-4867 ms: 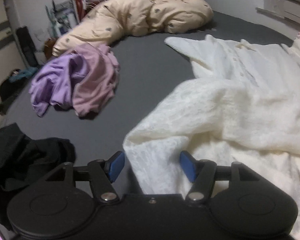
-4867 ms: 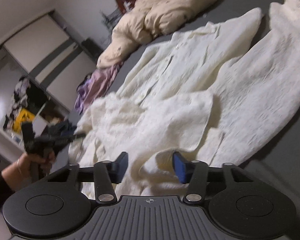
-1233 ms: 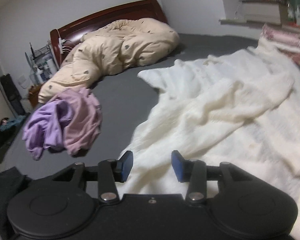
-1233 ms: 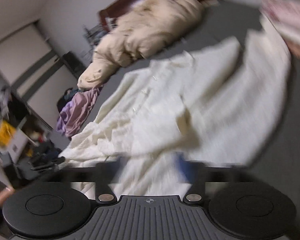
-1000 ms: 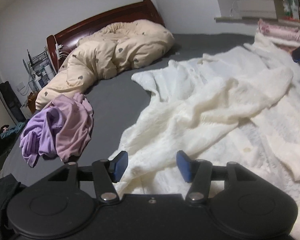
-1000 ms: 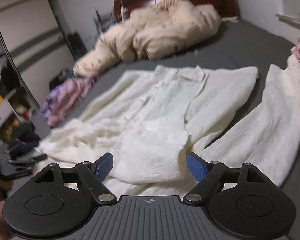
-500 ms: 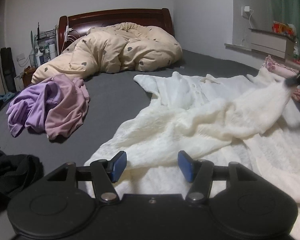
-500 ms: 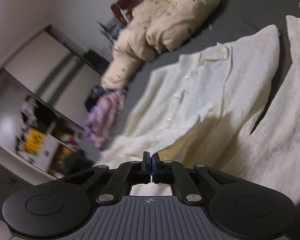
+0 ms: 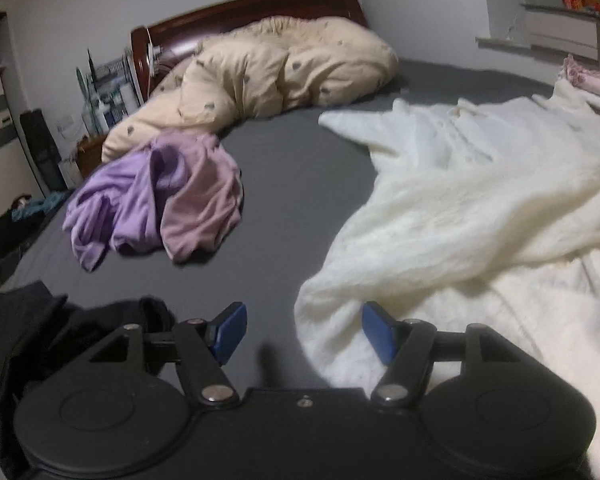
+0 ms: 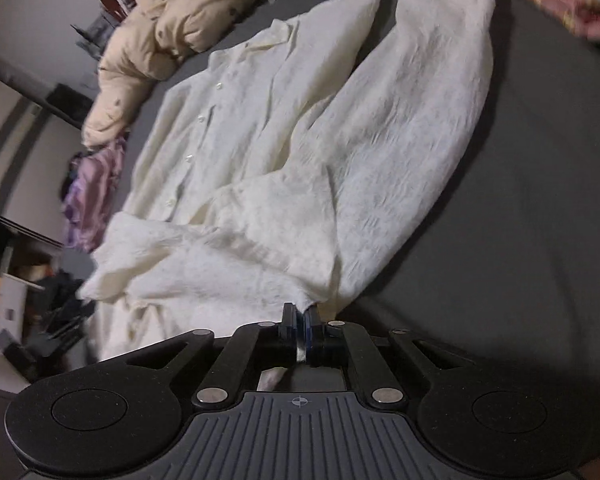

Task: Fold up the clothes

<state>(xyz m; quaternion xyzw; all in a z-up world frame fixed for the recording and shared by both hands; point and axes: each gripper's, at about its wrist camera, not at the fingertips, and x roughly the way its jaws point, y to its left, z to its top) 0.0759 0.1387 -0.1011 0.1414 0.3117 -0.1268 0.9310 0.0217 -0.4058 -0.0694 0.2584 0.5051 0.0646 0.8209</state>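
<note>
A cream-white buttoned shirt (image 10: 284, 152) lies spread on the grey bed sheet (image 10: 520, 220), collar toward the headboard. My right gripper (image 10: 300, 330) is shut on a corner of the shirt's fabric, pinched between its blue pads. In the left wrist view the same white shirt (image 9: 460, 208) lies crumpled to the right. My left gripper (image 9: 302, 334) hangs over the shirt's near edge, its jaws opening. The edge of the cloth lies below the gap near the right pad, and the pads press on nothing.
A pile of purple and pink clothes (image 9: 156, 200) lies left on the sheet. A beige duvet (image 9: 268, 68) is bunched by the dark wooden headboard (image 9: 240, 8). Black clothing (image 9: 28, 340) sits at the near left. Pink folded items (image 9: 584, 80) rest at the far right.
My right gripper went from wide open to shut on the shirt's fabric, then rolled and shifted with it. My left gripper slid toward the shirt's near edge and its jaws widened.
</note>
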